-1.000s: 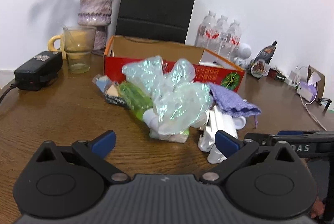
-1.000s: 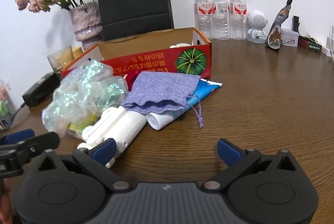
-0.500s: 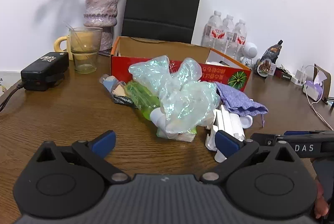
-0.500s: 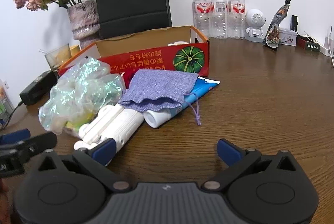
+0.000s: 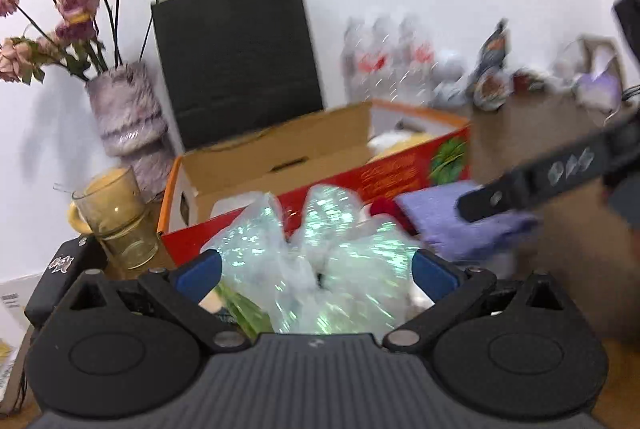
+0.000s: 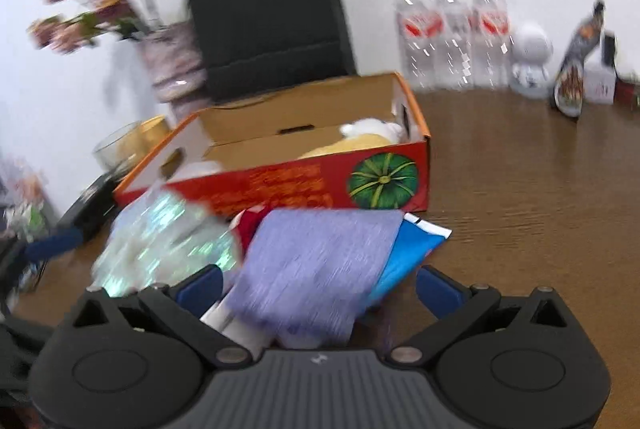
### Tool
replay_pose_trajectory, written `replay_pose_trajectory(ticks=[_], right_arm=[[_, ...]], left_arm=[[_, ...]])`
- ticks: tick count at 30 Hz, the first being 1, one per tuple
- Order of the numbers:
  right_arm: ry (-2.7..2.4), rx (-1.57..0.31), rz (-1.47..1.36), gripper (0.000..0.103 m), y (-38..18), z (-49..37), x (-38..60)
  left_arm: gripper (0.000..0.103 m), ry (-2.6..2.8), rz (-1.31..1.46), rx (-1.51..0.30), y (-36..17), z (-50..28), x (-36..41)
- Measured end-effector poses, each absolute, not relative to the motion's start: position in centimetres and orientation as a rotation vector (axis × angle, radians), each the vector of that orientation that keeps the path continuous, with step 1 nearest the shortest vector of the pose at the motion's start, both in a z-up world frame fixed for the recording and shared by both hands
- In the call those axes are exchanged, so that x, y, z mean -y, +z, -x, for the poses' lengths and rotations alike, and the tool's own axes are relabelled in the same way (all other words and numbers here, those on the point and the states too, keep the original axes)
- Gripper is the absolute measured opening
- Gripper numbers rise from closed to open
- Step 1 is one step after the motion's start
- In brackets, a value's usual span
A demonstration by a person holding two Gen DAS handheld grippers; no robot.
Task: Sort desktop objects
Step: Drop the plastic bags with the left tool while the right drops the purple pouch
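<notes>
Left gripper point(image 5: 316, 271) spread wide, straddling the iridescent plastic bag point(image 5: 320, 261). Right gripper point(image 6: 318, 285) likewise spread, straddling the purple pouch point(image 6: 316, 261). Both items lie before the red cardboard box point(image 6: 320, 185).

left gripper point(image 5: 316, 271): matte black ribbed housing, two round discs, blue fingertip pads, silver pivot screws | right gripper point(image 6: 318, 281): same build, white lettering on its arm, blurred
</notes>
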State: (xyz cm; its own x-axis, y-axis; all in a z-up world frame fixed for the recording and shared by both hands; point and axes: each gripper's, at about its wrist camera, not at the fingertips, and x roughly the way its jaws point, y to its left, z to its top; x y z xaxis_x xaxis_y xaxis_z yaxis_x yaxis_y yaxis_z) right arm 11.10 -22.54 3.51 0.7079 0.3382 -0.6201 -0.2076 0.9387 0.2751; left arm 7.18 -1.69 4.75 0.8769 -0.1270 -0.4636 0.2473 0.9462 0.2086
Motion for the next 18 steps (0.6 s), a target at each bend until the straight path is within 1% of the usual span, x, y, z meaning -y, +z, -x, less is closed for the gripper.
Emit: replay_pose_trajectory(ticks=[2, 3, 4, 5, 6, 7, 8, 9, 10, 12, 15, 18], right_arm=[[0.310, -0.745, -0.229, 0.096, 3.3, -12.6, 22.8], [0.319, -0.746, -0.232, 0.094, 3.1, -13.1, 22.9], [0.326, -0.751, -0.225, 0.088, 3.0, -13.5, 22.9], [0.327, -0.763, -0.217, 0.075, 2.8, -13.8, 22.8], [0.329, -0.774, -0.214, 0.067, 2.6, -14.1, 22.8], [0.331, -0.767, -0.212, 0.053, 2.6, -14.1, 22.8], [0.338, -0.757, -0.210, 0.031, 2.7, -14.0, 22.9], [0.352, -0.759, -0.211, 0.020, 2.8, -13.9, 23.0], [0.364, -0.757, -0.215, 0.005, 2.9, -13.8, 23.1], [0.382, -0.737, -0.203, 0.003, 3.3, -13.4, 22.8], [0.407, -0.675, -0.210, 0.001, 4.8, -12.4, 22.8], [0.409, -0.578, -0.214, 0.001, 7.8, -11.2, 23.1]], left_arm=[[0.103, -0.200, -0.239, -0.474, 4.3, -8.1, 1.3], [0.092, -0.223, -0.212, -0.491, 4.1, -8.4, 0.9], [0.079, -0.249, -0.188, -0.518, 3.9, -8.7, 0.6], [0.044, -0.260, -0.172, -0.553, 3.7, -9.1, 0.4], [0.030, -0.259, -0.154, -0.582, 3.6, -9.4, 0.1], [0.029, -0.259, -0.134, -0.592, 3.5, -9.4, -0.1], [0.020, -0.265, -0.120, -0.592, 3.6, -9.3, -0.4], [0.017, -0.270, -0.109, -0.594, 3.8, -9.2, -0.6], [0.015, -0.273, -0.092, -0.593, 4.1, -9.0, -0.8], [0.011, -0.285, -0.047, -0.577, 5.1, -8.7, -1.3], [0.010, -0.287, 0.030, -0.534, 7.4, -8.2, -2.4], [0.010, -0.284, 0.087, -0.500, 10.6, -8.7, -3.7]])
